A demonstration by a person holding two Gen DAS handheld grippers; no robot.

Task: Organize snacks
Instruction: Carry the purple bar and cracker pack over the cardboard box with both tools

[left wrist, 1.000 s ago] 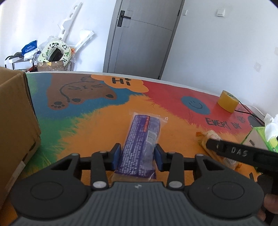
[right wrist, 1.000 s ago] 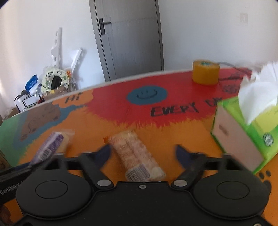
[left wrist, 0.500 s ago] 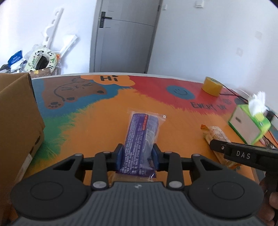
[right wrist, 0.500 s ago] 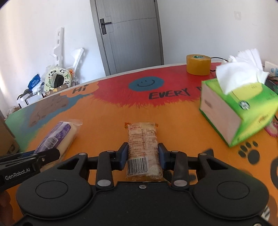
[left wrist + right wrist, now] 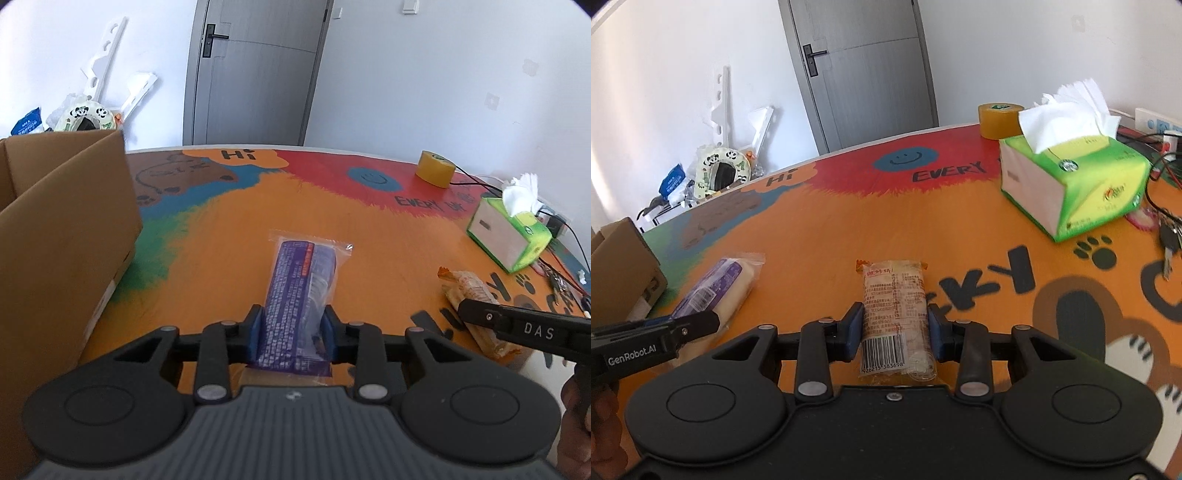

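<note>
Left claw [image 5: 293, 330]: I read its jaws as having just drawn in against the purple snack pack [image 5: 301, 295], blue pads pressing both flanks near the pack's near end; the far end runs out toward twelve o'clock over the painted table [image 5: 229, 229]. Right claw [image 5: 894, 332]: jaws likewise just drawn in, now clamped on the tan biscuit pack [image 5: 895, 314] at its barcode end, the rest pointing to twelve. Outward from the left claw: cardboard box [image 5: 62, 236] at nine to ten o'clock, open-topped, my presumed destination for both items; tape roll [image 5: 436, 168] at one o'clock; tissue box [image 5: 508, 236] at two. From the right claw the purple pack lies at nine o'clock, the tissue box at one to two, keys [image 5: 1169, 240] at three. Hazards, as I judge them: both grips sit at one end of a long, soft wrapper, so a pack may droop or slide out in transit; the two claws work close together and could collide; the box's near wall could snag a hanging pack end.
</note>
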